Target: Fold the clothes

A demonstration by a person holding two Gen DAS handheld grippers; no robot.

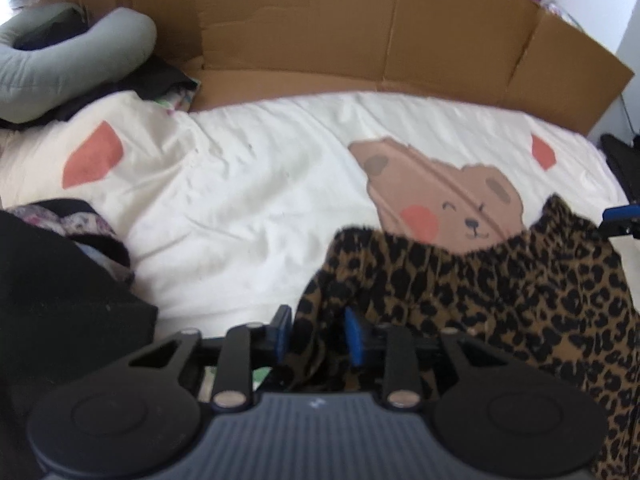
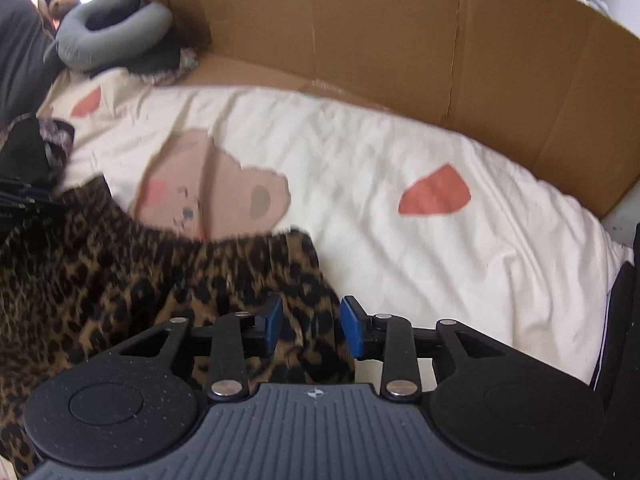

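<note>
A leopard-print garment (image 1: pixel 500 280) hangs between my two grippers above the white bed sheet (image 1: pixel 248 200), its gathered top edge stretched across. My left gripper (image 1: pixel 318 332) is shut on the garment's left corner; fabric fills the gap between its blue pads. My right gripper (image 2: pixel 312 326) is shut on the garment's right corner (image 2: pixel 160 280), with cloth between its blue pads. The right gripper's blue tip (image 1: pixel 620 220) shows at the far right of the left wrist view, and the left gripper's dark body (image 2: pixel 24 196) at the left of the right wrist view.
The sheet (image 2: pixel 400 152) carries a brown bear print (image 1: pixel 436 196) and orange patches. A cardboard wall (image 1: pixel 360 32) lines the far side. A grey neck pillow (image 1: pixel 72 56) and dark clothes lie at the far left. A pile of black and floral clothes (image 1: pixel 60 264) lies near left.
</note>
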